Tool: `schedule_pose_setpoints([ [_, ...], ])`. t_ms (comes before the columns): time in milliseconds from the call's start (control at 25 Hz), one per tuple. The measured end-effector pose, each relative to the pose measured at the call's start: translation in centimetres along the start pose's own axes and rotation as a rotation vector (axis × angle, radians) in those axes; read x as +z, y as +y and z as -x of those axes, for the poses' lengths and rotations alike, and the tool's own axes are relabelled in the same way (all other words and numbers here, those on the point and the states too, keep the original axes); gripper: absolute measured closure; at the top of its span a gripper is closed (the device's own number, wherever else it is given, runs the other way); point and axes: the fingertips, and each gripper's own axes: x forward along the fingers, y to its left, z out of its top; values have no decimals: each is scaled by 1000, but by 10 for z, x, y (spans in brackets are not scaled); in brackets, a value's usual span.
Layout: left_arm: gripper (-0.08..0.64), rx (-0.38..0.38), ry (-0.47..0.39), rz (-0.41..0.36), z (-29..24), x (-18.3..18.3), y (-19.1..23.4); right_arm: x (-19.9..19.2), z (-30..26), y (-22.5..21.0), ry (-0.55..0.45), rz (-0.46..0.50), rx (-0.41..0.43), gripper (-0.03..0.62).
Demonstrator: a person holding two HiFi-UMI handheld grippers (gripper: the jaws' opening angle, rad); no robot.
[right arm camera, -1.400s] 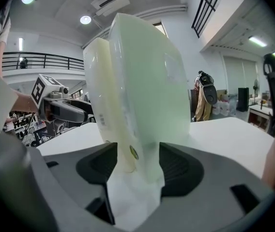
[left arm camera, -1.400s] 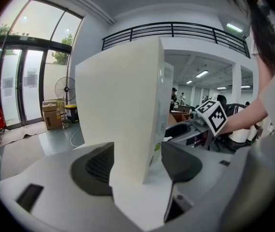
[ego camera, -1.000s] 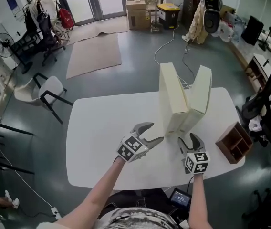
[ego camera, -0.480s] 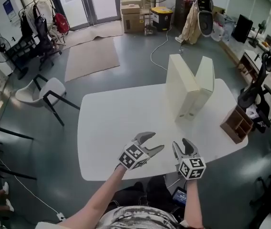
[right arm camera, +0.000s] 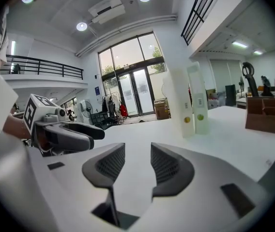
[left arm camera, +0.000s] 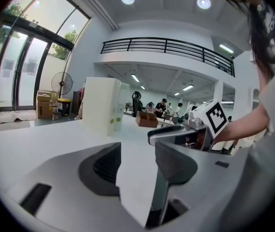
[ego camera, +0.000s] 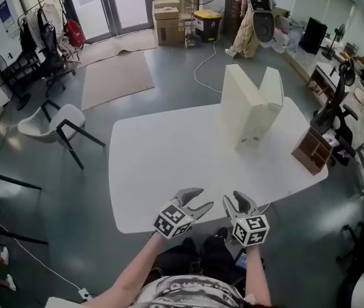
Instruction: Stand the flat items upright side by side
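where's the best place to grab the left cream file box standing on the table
Probably the left cream file box by its narrow near end, jaws spanning its thin width, approaching from the person's side of the table. Its broad faces look too wide, and the right file box stands against it.

Right gripper (right arm camera: 137,151): its jaws stood slightly apart, having just been closing, with only the bare white table (right arm camera: 142,129) showing between them. Beyond, two cream flat items (right arm camera: 182,105) stood upright, close side by side, each marked with a small coloured dot. A wooden organiser (right arm camera: 266,114) sat at right, and the left gripper (right arm camera: 98,137) at left.
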Motion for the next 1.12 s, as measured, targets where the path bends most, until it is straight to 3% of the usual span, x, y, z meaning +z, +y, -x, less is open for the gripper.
schedule_pose_setpoints([
  [200, 380, 19, -13, 33, 19, -10, -15, -3, 14, 19, -1, 14, 25, 465],
  [400, 477, 56, -27, 47, 29, -16, -22, -3, 25, 25, -4, 35, 32, 594],
  [680, 528, 107, -70, 49, 33, -9, -45, -6, 47, 35, -3, 91, 100, 595],
  [1120, 532, 189, -95, 46, 27, -14, -111, -26, 108, 43, -2, 206, 191, 597],
])
